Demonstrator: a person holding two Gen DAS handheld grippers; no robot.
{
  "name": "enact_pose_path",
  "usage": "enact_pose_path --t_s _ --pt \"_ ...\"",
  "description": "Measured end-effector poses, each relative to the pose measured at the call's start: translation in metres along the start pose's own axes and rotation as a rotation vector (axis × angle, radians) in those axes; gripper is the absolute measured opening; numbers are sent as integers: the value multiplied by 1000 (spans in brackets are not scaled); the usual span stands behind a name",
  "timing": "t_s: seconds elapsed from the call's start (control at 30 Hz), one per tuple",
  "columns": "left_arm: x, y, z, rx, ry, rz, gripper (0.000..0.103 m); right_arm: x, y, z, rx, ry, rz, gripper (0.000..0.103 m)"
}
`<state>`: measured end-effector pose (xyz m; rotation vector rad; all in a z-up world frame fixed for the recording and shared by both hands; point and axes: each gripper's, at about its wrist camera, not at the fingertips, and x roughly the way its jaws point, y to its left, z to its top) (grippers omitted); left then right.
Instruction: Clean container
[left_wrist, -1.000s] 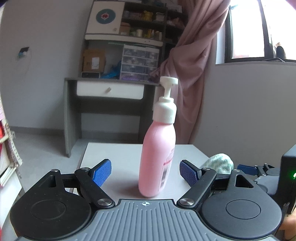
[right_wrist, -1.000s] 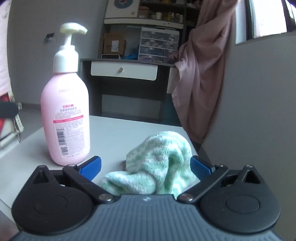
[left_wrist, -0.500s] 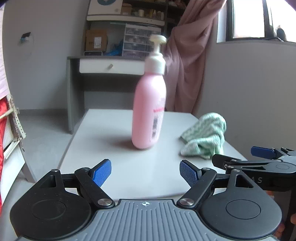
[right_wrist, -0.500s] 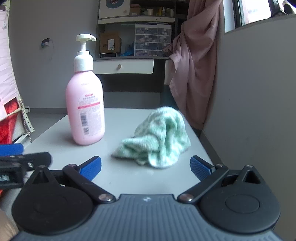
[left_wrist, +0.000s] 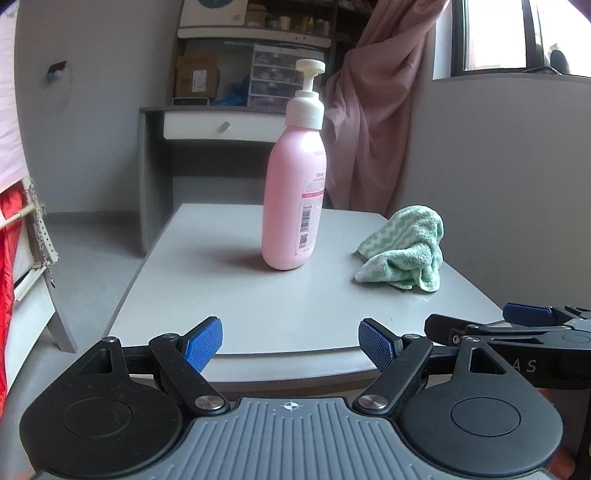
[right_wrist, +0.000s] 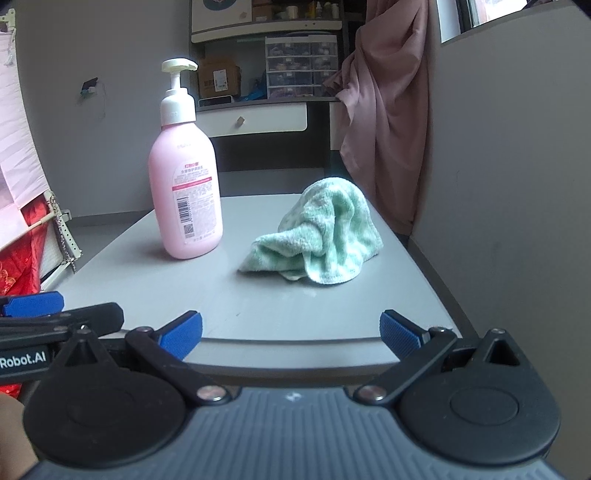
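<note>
I hold my left gripper at the near edge of the grey table, its blue pads spread wide with nothing between them — only bare tabletop shows in the gap. My right gripper sits at that same edge, just beside the left one, and its jaws stand equally wide and empty.

The container to clean, a pink pump bottle, stands upright further in on the table, well beyond both sets of fingertips. From my left view it rises almost straight ahead, so I judge the left gripper is the one placed to take and steady it. A crumpled green cloth lies on the table to the right of the bottle, near it but not touching — and it lies nearly dead ahead of my right jaws, which suits that hand for picking it up and wiping.

Both grippers being wide makes sense to me: the bottle's body is broad and the cloth is bulky. No wiping has begun.
</note>
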<state>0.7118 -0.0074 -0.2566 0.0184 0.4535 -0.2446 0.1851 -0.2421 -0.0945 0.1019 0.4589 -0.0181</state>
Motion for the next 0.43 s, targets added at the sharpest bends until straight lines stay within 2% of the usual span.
enact_pose_path --t_s 0.43 --pt "-11 -1 -1 16 -22 -15 83 2 3 -3 3 13 1 103"
